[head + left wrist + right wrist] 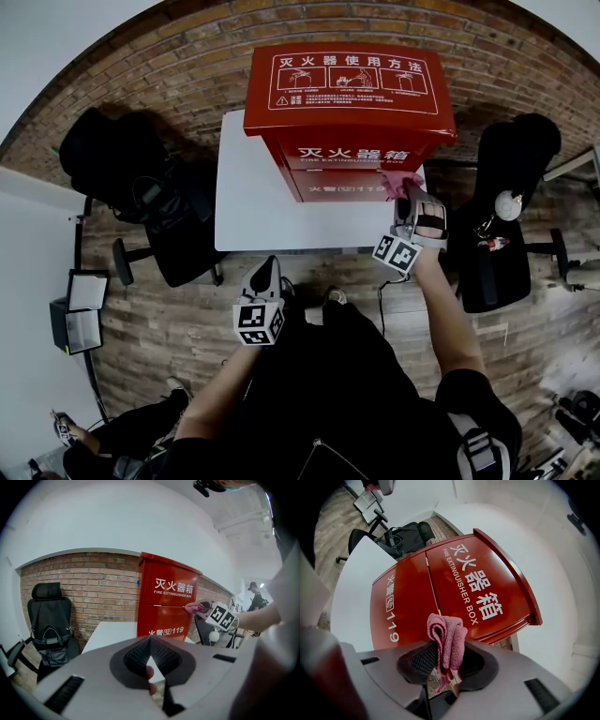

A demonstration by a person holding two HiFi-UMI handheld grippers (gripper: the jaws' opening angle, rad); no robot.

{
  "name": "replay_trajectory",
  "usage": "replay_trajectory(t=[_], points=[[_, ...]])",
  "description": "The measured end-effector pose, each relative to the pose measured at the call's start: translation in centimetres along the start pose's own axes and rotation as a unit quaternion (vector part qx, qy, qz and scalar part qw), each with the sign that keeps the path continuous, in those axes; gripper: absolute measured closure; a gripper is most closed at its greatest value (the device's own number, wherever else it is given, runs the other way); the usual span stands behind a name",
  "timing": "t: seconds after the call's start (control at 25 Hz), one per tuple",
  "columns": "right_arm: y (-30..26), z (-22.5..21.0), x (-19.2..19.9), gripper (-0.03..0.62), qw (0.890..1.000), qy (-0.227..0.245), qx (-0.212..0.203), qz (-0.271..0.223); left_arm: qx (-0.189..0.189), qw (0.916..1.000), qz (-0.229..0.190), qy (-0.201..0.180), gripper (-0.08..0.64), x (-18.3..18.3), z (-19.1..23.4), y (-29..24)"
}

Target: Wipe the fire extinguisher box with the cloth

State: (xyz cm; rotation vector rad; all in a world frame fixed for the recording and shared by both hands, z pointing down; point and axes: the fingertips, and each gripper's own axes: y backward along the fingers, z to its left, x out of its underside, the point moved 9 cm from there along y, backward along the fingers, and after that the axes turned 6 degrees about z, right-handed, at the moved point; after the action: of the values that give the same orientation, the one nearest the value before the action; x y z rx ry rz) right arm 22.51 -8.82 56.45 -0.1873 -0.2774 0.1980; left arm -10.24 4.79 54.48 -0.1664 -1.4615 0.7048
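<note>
The red fire extinguisher box (349, 117) stands upright on a white table (248, 202) against the brick wall. It also fills the right gripper view (454, 588) and shows in the left gripper view (166, 602). My right gripper (412, 199) is shut on a folded pink cloth (447, 639), which sits at the box's front face near its right edge (392, 183). I cannot tell whether the cloth touches the box. My left gripper (265, 277) hangs below the table's front edge, shut with nothing in it (151, 652).
Black office chairs stand at the left (141, 187) and right (511, 206) of the table. A small stand with papers (80, 309) is at the far left on the wooden floor. Another person (255, 595) is far off at the right.
</note>
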Motion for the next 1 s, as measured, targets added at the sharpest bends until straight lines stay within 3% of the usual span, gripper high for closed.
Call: replay_trajectory(t=[1.0], points=[[2.2,-7.8,-1.9,0.469,0.995,-0.023,0.09,-0.035,0.006,0.9999,-0.008,0.005,0.541,-0.3,-0.2,-0.5]])
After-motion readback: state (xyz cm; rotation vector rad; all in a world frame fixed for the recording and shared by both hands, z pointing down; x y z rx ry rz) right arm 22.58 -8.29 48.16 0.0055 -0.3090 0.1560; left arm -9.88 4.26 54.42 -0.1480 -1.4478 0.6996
